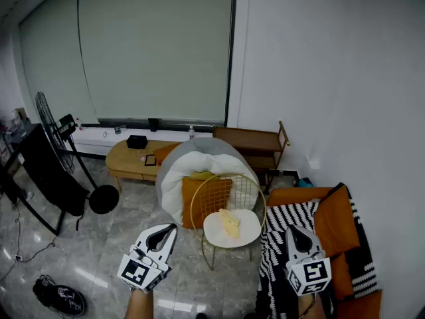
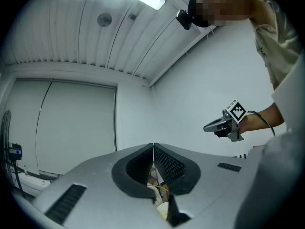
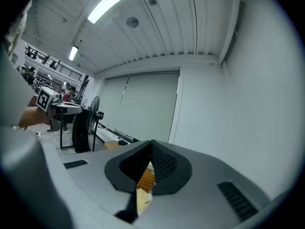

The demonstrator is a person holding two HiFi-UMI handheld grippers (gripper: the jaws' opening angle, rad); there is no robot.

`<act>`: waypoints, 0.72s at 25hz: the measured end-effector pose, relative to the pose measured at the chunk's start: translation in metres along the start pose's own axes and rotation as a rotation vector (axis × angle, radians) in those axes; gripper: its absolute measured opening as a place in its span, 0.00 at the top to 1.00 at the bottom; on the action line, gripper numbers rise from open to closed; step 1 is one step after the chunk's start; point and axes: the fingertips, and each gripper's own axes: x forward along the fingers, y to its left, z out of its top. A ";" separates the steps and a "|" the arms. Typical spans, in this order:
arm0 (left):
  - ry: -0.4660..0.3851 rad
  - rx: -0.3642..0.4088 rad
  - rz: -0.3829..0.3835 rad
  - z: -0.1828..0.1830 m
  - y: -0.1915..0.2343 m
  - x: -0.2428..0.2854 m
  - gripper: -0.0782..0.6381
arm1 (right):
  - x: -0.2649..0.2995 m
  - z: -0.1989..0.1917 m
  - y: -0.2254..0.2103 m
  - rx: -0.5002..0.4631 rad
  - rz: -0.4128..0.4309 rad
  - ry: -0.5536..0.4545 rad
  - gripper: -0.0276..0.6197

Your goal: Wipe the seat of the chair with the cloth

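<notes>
The cloth (image 1: 230,222), a small pale yellow piece, lay crumpled near the middle of the round white seat (image 1: 250,232) of the gold wire chair (image 1: 196,211), with an orange cushion (image 1: 207,194) propped against the wire back behind it. Both tools were held short of the chair and apart from the cloth. The left gripper (image 1: 170,229) was over the floor (image 1: 99,258) to the chair's left, and the right gripper (image 1: 293,230) was over a striped blanket (image 1: 282,219) to its right. In each gripper view the jaws stood pressed together at their tips with nothing caught between them, so neither gripper had anything in hand and either would have had to open before taking the cloth. The cloth looked thin, light and limp. It would probably sag and trail from whatever point was pinched and bunch up under a push rather than slide flat. A raised fold on the side facing the person seemed the best place to take hold, gathering enough layers to leave a pad of fabric below the jaws for wiping. The seat looked padded and likely to give under pressure. The slim wire frame on glossy floor might shift under a hard stroke, so light strokes seemed wise, perhaps with the free gripper steadying the rim.
</notes>
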 end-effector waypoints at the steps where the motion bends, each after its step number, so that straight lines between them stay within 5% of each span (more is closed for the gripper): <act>1: 0.000 0.000 -0.001 -0.001 0.002 -0.001 0.86 | 0.001 0.000 0.002 0.003 -0.001 0.000 0.92; 18: -0.007 -0.048 -0.014 -0.024 0.032 0.005 0.86 | 0.019 0.000 0.029 0.046 -0.015 -0.014 0.92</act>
